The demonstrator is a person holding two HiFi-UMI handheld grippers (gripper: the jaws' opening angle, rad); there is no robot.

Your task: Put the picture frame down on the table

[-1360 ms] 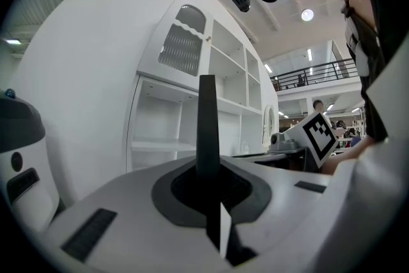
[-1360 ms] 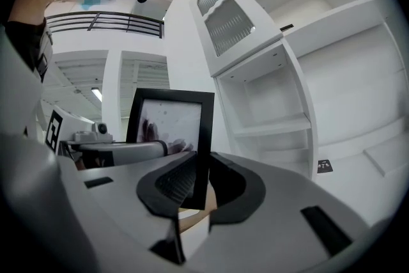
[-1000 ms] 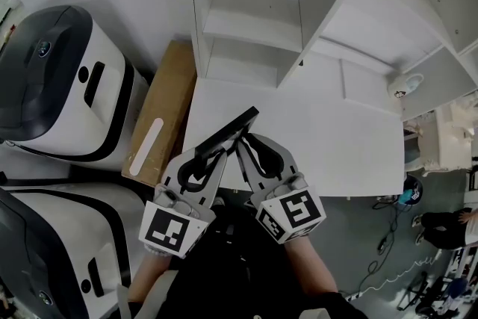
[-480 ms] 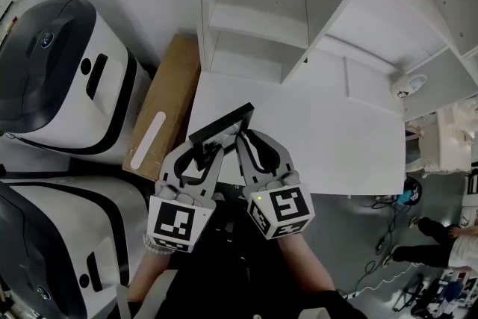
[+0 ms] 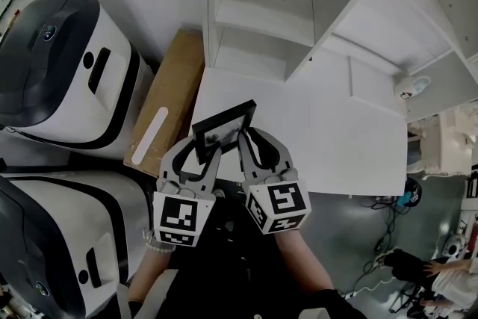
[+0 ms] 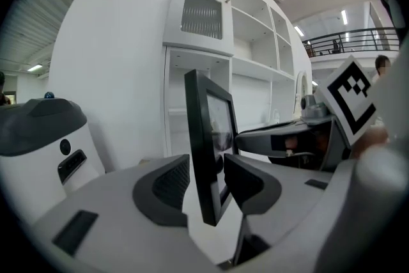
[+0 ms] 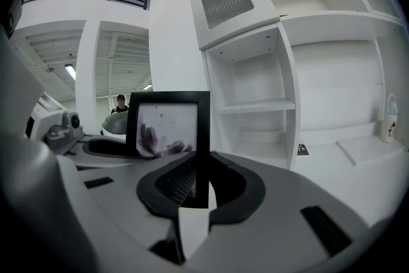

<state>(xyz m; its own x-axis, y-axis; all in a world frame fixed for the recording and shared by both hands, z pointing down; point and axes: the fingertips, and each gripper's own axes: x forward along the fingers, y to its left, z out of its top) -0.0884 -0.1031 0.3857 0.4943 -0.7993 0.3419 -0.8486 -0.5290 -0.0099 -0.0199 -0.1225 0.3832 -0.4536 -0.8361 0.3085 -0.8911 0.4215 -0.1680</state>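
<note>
Over the table's (image 5: 328, 138) near left corner, we hold the picture frame (image 5: 222, 128) upright. Left gripper (image 5: 206, 147) fingers are clamped on its front and back; right gripper (image 5: 249, 140) fingers pinch its side edge. Contact with the tabletop is unclear.

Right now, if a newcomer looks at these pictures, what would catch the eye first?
First, the black rectangular picture frame, held upright over the near part of the white table by the left gripper and the right gripper, each shut on it. Next, the tall white open shelf unit at the back of the table, and the two big white-and-dark-grey rounded machines to the table's left.
</note>
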